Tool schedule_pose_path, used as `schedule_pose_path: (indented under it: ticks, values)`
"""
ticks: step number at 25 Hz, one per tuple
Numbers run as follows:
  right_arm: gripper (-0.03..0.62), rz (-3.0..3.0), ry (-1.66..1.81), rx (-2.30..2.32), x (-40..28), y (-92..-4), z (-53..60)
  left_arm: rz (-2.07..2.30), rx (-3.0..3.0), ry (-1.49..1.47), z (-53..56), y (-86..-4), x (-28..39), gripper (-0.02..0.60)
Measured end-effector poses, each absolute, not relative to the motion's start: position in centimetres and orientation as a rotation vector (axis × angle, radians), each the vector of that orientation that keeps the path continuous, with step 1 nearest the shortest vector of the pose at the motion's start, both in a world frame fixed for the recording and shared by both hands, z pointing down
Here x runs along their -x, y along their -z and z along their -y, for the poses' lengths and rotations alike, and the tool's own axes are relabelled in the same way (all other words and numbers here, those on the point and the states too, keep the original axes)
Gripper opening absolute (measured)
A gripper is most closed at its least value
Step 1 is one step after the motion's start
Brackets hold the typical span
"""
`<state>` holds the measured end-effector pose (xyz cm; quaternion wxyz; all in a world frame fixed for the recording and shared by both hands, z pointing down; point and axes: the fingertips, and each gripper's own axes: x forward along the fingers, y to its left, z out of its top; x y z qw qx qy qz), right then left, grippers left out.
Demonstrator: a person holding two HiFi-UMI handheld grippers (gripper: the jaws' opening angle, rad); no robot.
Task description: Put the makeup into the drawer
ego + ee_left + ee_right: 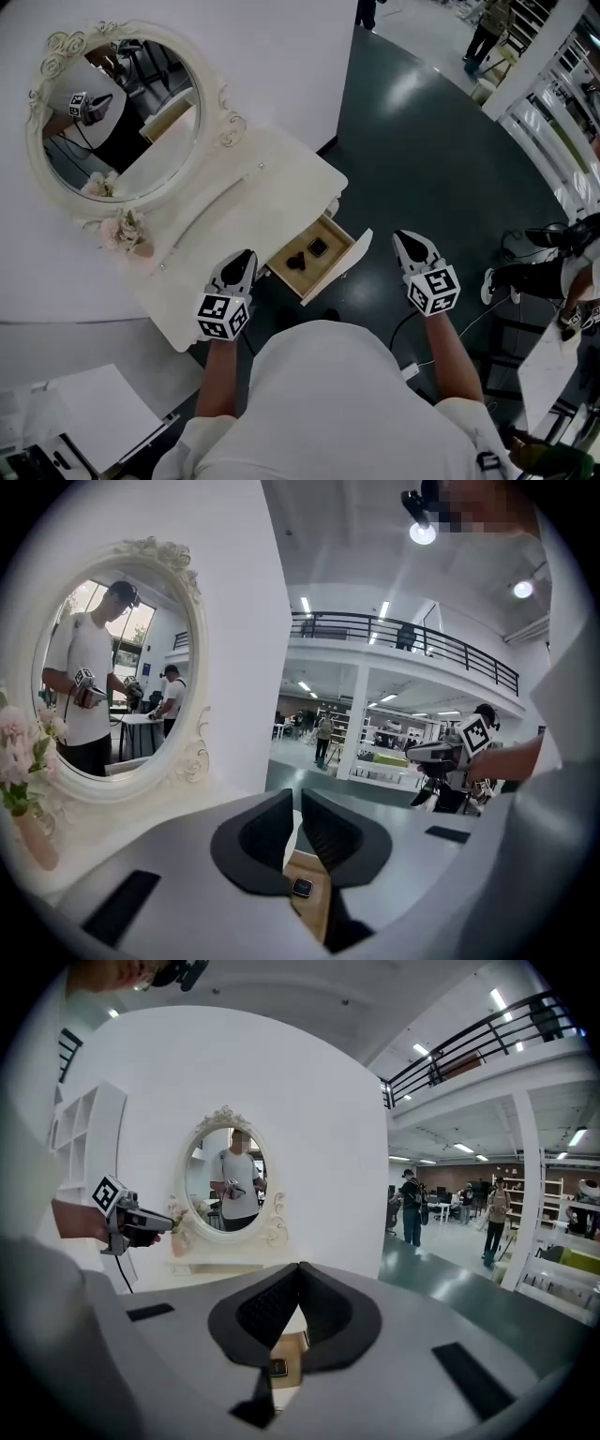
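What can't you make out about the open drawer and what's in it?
- Dark lump and square case in the drawer: too small in the head view to identify.
- Rest of the drawer in both gripper views: covered by each gripper's own jaws.
- Dresser underside: hidden by its own top in the head view.

- Beneath the left hand-held gripper (296, 799), its own body hides most of the drawer (314, 916); one dark square item (301, 887) shows, too small to name.
- The right hand-held gripper (300, 1267) likewise covers all but a sliver below its jaws.
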<state>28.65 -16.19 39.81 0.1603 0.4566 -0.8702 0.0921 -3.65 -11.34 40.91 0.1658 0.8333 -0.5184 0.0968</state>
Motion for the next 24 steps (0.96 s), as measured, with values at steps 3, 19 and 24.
schedule_pose_path:
  ticks: [3, 19, 24]
  values:
    - [0.029, 2.497, -0.267, -1.301, -28.90, -39.82, 16.29, 1.482, -2.366, -0.277, 11.42, -41.08, 3.29, 0.040]
    - [0.029, 2.510, -0.250, -1.310, -28.98, -39.25, 16.87, 1.492, -2.351, -0.273, 11.33, -41.19, 3.22, 0.040]
    - [0.029, 2.512, -0.248, -1.313, -28.92, -39.19, 16.82, 1.488, -2.345, -0.259, 11.25, -41.21, 3.11, 0.040]
